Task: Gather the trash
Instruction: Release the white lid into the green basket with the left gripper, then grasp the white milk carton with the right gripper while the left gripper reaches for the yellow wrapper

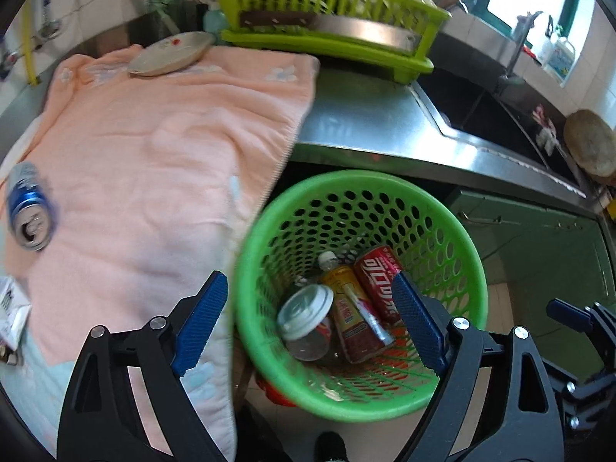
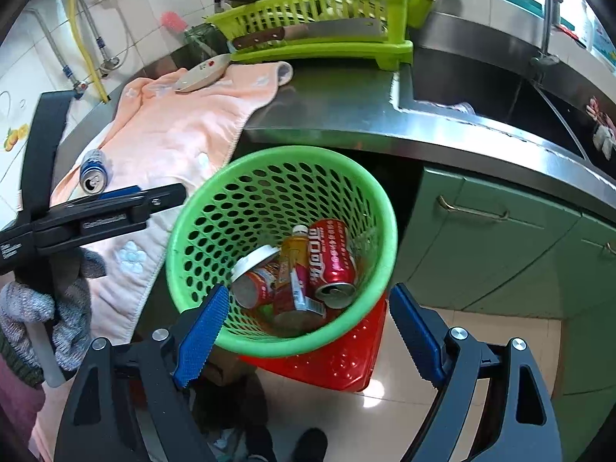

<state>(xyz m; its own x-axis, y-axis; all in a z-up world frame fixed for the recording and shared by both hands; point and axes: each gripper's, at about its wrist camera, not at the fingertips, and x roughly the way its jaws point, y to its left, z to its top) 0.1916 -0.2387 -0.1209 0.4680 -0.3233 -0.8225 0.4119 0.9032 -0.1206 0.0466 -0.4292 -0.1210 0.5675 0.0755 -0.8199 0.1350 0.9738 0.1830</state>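
A green perforated bin stands in front of the counter. Inside it lie a red can, a yellow bottle, a white-lidded cup and a small tube. A blue can lies on the pink towel. My left gripper is open and empty above the bin's near rim; in the right wrist view it shows at the left. My right gripper is open and empty over the bin.
A lime dish rack with a knife stands at the back of the steel counter. A plate lies on the towel. The sink is at the right. A white carton sits at the left. A red basket lies under the bin.
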